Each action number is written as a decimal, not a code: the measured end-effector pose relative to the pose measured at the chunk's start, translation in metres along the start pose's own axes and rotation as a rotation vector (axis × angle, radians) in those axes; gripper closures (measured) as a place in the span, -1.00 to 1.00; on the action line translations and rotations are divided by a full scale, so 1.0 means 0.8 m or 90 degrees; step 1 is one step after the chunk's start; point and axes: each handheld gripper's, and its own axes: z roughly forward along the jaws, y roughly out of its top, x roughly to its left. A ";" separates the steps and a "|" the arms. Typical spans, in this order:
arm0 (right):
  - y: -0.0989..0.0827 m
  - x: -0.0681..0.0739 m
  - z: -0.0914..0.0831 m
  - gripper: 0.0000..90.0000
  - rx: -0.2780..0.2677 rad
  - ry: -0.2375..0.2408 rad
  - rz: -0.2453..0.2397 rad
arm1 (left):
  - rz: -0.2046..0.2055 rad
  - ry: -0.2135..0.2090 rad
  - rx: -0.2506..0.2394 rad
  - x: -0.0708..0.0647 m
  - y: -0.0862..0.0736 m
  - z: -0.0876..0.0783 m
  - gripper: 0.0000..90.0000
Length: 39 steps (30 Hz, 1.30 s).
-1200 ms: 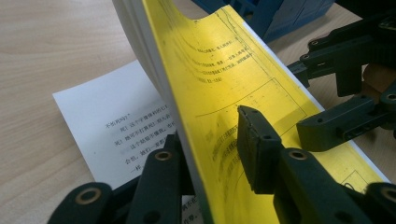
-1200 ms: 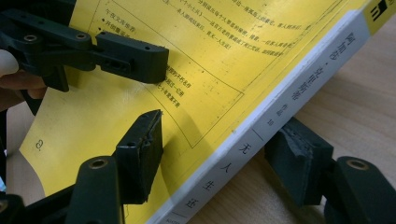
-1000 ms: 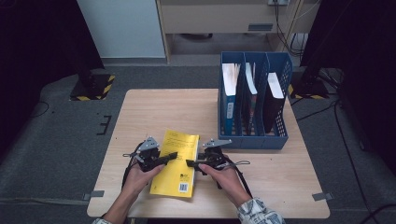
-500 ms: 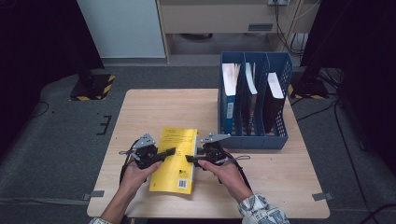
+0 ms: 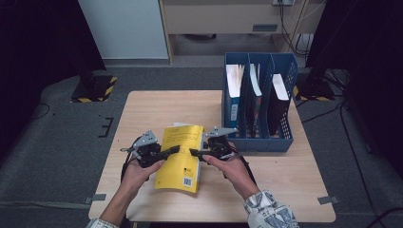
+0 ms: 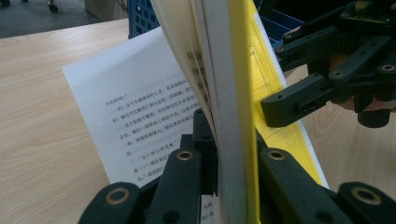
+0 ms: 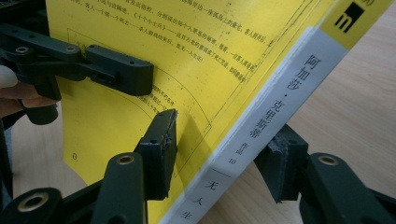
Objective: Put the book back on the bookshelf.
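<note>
A yellow paperback (image 5: 183, 161) hangs tilted a little above the wooden table (image 5: 294, 180), between my two grippers. My left gripper (image 5: 175, 150) is shut on its open page edge (image 6: 233, 93), with the yellow cover on one side and white pages on the other. A loose printed leaf (image 6: 135, 116) droops toward the table. My right gripper (image 5: 192, 153) straddles the spine (image 7: 261, 126). Its jaws have just been closing with the book between them. One of its pads (image 7: 166, 135) still stands a little off the cover. The left gripper's jaw (image 7: 121, 70) lies on the cover farther up.
A blue file rack (image 5: 256, 133) with upright binders and books stands just right of and behind the right hand. The table's near edge lies under the person's forearms. Dark floor and black stands surround the table.
Both hands have risen and the book has come up off the table, tilting. The right gripper's jaws have narrowed around the spine.
</note>
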 end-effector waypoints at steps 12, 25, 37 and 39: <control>0.044 -0.004 -0.005 0.39 -0.018 -0.051 -0.052 | 0.031 0.034 0.001 0.009 0.034 0.002 0.84; 0.066 -0.005 -0.011 0.63 -0.039 -0.096 -0.094 | 0.031 0.075 -0.021 0.019 0.042 0.010 0.67; 0.051 0.009 -0.025 0.56 -0.035 -0.075 -0.120 | 0.001 0.074 -0.054 0.013 0.027 -0.005 0.31; 0.050 0.010 -0.027 0.54 -0.033 -0.072 -0.120 | -0.001 0.069 -0.055 0.011 0.025 -0.007 0.30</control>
